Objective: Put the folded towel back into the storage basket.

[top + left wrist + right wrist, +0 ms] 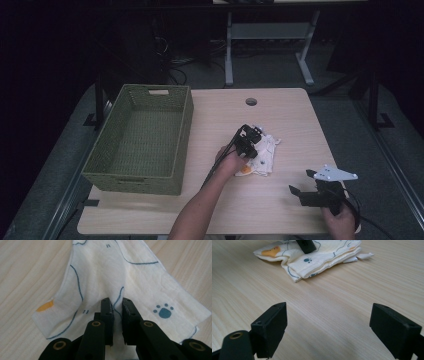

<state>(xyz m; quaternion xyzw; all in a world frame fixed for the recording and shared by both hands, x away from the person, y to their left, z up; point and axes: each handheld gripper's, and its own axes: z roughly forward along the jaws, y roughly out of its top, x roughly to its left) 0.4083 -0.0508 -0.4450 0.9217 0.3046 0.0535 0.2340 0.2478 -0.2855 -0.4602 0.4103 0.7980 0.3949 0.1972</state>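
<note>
**Left claw pinches the printed cloth at mid-worktop**

The cream cloth (pixel 105 272), printed with blue lines, a blue paw mark and an orange patch, lies crumpled and partly folded on the pale wooden worktop (pixel 290 115), right of centre; the left claw (pixel 116 305) presses down on it from above, its jaws drawn almost together with a ridge of fabric nipped between the pads; the cloth rises in a tent towards that pinch; the right claw (pixel 328 326) rests apart, near the worktop's front right corner, its jaws spread wide with only bare wood between them, pointing towards the cloth; a green woven basket (pixel 117 170) stands along the worktop's left side, well apart from the cloth.
</note>
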